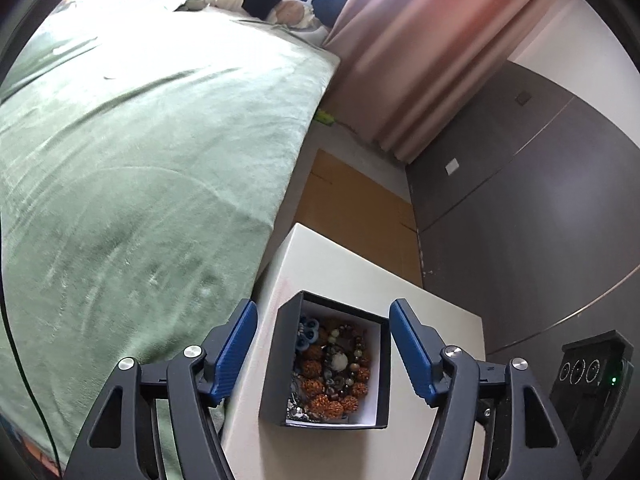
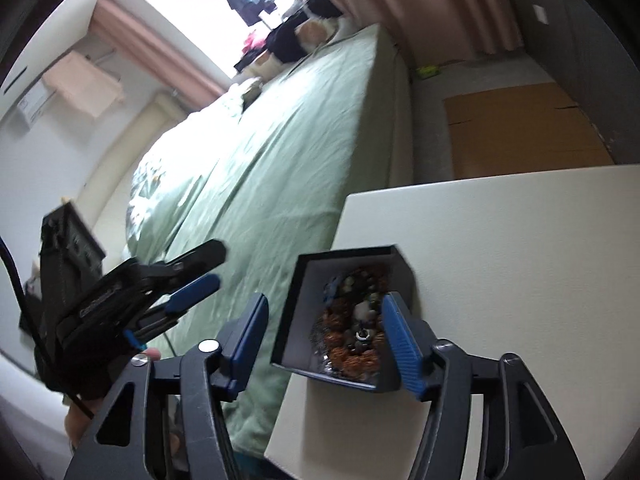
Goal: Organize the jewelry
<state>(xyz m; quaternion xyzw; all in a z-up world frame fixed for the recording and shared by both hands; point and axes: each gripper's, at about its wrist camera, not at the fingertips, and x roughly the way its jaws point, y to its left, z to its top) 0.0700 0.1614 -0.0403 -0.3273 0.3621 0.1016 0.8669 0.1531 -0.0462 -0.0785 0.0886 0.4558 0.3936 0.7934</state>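
On the white desk (image 1: 344, 272), near its bed-side edge, I log one black jewelry box (image 1: 276, 360), lid off, white-lined, upright. Contents: beaded bracelets (image 1: 336, 372) in rust-orange and dark green tones, blue ring-shaped pieces (image 1: 308, 330) at the far left corner, a tangle of silvery chain (image 1: 298, 406) at the near side.

My left claw (image 1: 323, 354): jaws spread wide, holding nothing; in its own view the box sits between the two blue pads, touching neither.

My right claw (image 2: 324, 348): jaws also apart, empty. Its right pad (image 2: 400, 340) lies over the box's right wall; I cannot tell whether it touches. Its left pad sits off the desk edge, over the bed.

Surroundings: bed with green cover (image 1: 140, 168) just beside the desk; flattened cardboard (image 1: 356, 204) on the floor beyond; pink curtain (image 1: 432, 48); grey wall panels (image 1: 520, 200); clothes heaped at the bed's far end. Desk surface around the box is bare.
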